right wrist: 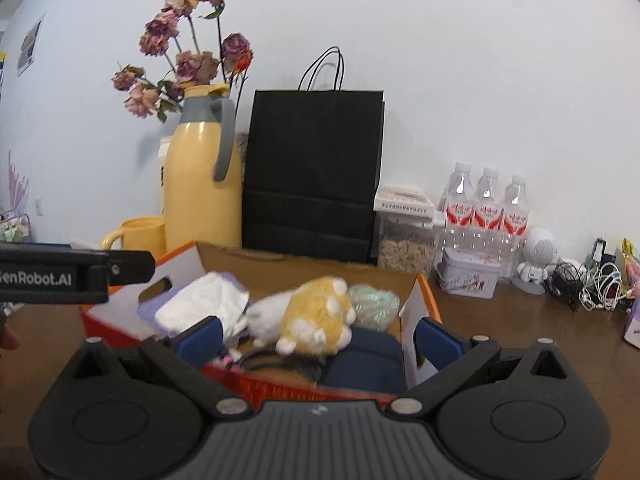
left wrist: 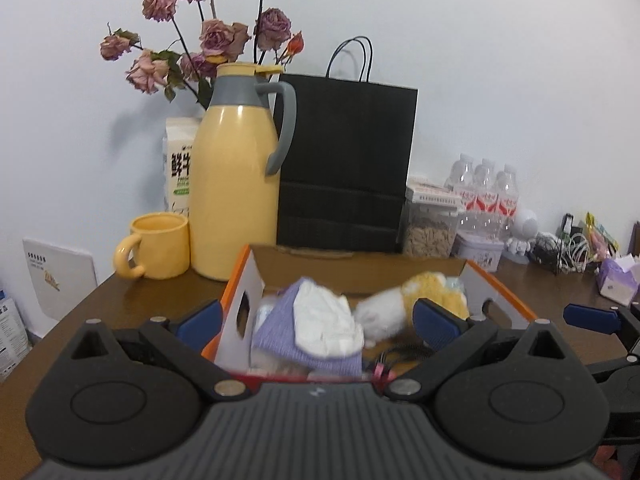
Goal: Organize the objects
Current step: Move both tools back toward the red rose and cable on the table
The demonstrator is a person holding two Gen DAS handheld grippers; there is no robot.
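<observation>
Nearest the lens in the left wrist view, the left tool [left wrist: 316, 320] stands with its blue fingers spread wide and nothing between them, straddling the near left corner of the orange-edged cardboard box [left wrist: 240, 276]: one finger outside the box's left wall, the other over its contents. The right tool [right wrist: 318, 334] is likewise wide open and empty, its fingers straddling the box's right wall, one over the contents and one outside. The box sits on the brown desk [left wrist: 132, 304], in front of the black paper bag [left wrist: 346, 160], and already holds most of the loose things: a purple tissue pack [left wrist: 280, 328] with white tissue spilling from it lies against the box's left wall, a yellow and white plush toy [right wrist: 308, 316] lies across the middle of the box, its long axis running left to right, a pale green bundle [right wrist: 374, 304] sits by the box's right wall, and a dark blue item [right wrist: 360, 354] fills the near right corner. Judging from this, the tissue pack lies straight ahead of the left tool, which is nearer to it, while the plush sits just ahead of the right tool's span and crosswise to its approach. Behind the box to its left stand a yellow jug [left wrist: 236, 168] and yellow mug [left wrist: 160, 246]
</observation>
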